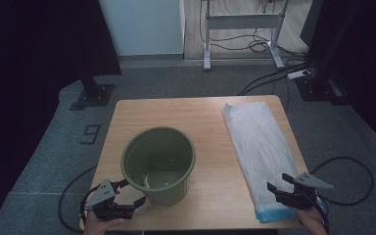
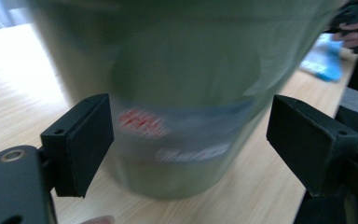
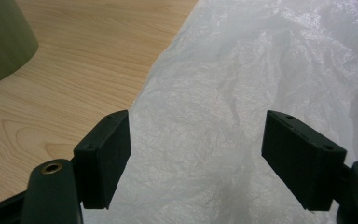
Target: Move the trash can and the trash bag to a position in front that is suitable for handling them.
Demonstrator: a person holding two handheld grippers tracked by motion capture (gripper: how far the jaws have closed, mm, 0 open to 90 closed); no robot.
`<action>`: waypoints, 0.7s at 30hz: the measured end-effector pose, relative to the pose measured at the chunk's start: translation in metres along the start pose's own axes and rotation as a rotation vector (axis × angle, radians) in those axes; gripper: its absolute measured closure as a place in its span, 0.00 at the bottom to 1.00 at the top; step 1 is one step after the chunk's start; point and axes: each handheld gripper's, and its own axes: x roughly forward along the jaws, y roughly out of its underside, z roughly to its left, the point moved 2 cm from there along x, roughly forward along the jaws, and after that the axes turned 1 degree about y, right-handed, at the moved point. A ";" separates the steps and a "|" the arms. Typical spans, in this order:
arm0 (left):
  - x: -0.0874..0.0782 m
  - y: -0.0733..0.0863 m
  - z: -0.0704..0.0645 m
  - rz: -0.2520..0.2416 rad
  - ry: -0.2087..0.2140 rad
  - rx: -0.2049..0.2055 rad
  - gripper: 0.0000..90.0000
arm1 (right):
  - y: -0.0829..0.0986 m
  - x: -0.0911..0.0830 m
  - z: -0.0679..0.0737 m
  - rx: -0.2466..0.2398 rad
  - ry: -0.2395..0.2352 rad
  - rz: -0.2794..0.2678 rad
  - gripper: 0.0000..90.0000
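Between the left gripper's (image 1: 128, 193) wide-open jaws stood the green bucket (image 1: 159, 164), unheld, likely for steadying; the right gripper (image 1: 282, 187), equally spread and empty, hovered over the plastic bag (image 1: 260, 147) ahead.

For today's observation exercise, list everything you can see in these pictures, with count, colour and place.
bucket: 1, green, near-left part of the table, open top up
plastic bag: 1, whitish with a blue near edge, flat along the table's right side
table: 1, light wood, centre
cables: several, black, on the grey floor beyond
left gripper: 1, black, open, beside the bucket
right gripper: 1, black, open, over the bag's near end
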 end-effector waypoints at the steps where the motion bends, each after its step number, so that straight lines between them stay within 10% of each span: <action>1: 0.000 0.000 0.000 0.000 0.000 0.000 0.16 | 0.000 0.000 0.000 0.000 0.000 0.000 0.26; 21: 0.036 -0.017 -0.009 0.003 0.045 0.016 0.17 | 0.000 0.004 0.003 0.000 -0.018 0.005 0.26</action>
